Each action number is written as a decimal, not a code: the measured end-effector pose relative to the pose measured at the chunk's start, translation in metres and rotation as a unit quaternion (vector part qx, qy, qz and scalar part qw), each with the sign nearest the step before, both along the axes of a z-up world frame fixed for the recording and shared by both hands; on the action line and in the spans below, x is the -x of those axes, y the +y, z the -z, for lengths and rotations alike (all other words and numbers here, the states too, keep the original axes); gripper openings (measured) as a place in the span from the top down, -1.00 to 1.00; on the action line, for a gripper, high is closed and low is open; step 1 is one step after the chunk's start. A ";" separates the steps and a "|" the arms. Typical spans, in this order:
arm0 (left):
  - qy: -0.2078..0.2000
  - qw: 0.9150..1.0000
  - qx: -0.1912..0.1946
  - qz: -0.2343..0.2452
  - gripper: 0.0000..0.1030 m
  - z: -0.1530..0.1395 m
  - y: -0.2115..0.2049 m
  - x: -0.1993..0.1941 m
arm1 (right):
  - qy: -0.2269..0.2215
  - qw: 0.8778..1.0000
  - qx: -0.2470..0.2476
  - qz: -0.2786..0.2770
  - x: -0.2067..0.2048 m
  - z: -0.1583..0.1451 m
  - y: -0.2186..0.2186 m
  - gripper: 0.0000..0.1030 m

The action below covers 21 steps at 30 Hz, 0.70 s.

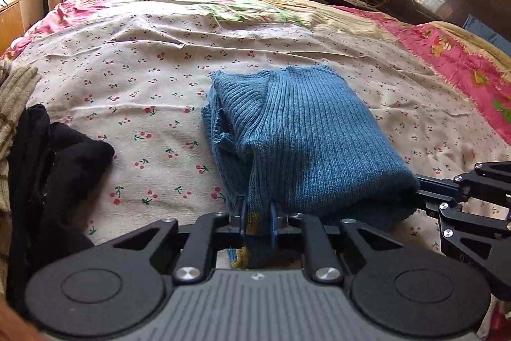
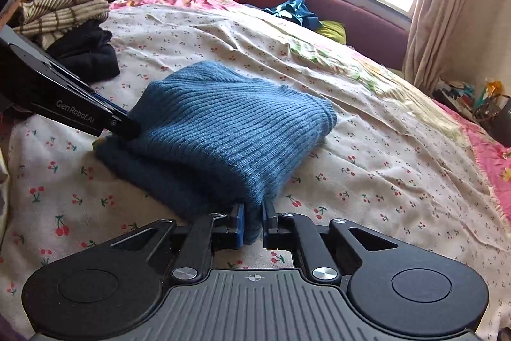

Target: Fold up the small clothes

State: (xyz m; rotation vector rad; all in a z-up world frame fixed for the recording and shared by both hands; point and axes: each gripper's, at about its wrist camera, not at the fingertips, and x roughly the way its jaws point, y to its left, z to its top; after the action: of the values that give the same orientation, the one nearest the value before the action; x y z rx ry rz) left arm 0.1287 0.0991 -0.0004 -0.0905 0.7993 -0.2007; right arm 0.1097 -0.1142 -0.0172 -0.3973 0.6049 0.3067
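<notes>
Lying mid-bed (image 1: 134, 31) on the cherry-print sheet: blue ribbed sweater (image 1: 306, 133), already folded into a compact bundle, long axis running away from the near edge; final fold or stacking judged outstanding. Left claw (image 1: 257, 222) and right claw (image 2: 254, 224) both clenched on its near corners

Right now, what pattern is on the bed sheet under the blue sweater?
Small red cherries with green stems on a cream sheet, clearest in the right wrist view.
</notes>
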 end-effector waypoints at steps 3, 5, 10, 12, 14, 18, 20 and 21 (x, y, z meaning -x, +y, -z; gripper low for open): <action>0.007 1.000 0.016 0.010 0.19 0.000 0.004 0.001 | 0.008 1.000 -0.009 0.000 -0.003 -0.003 -0.004 0.86; 0.016 1.000 0.012 0.010 -0.18 0.006 0.003 -0.003 | 0.007 1.000 -0.006 -0.005 -0.003 -0.001 -0.003 0.86; 0.022 1.000 -0.005 0.018 -0.14 0.017 -0.007 -0.008 | -0.011 1.000 -0.001 -0.017 0.012 -0.005 0.000 0.84; 0.024 1.000 0.000 0.017 0.34 0.014 -0.006 -0.012 | -0.023 0.999 0.000 -0.033 0.023 -0.008 0.003 0.84; 0.029 0.999 0.022 0.009 0.41 0.007 0.001 -0.017 | -0.025 0.998 0.008 -0.054 0.027 -0.006 0.010 0.84; 0.045 0.995 0.087 -0.009 0.46 -0.006 0.020 -0.026 | -0.044 0.995 0.048 -0.073 0.023 0.008 0.029 0.67; 0.045 0.992 0.115 -0.013 0.47 -0.014 0.027 -0.029 | -0.062 0.993 0.076 -0.072 0.018 0.014 0.036 0.50; 0.045 0.991 0.127 -0.013 0.47 -0.019 0.030 -0.031 | -0.067 0.992 0.086 -0.071 0.015 0.017 0.039 0.42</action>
State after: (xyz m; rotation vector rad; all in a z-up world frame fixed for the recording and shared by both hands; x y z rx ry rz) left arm 0.1597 0.1288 0.0184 -0.3520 0.8580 -0.2740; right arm 0.0944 -0.0756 -0.0339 -0.6233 0.4729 0.3618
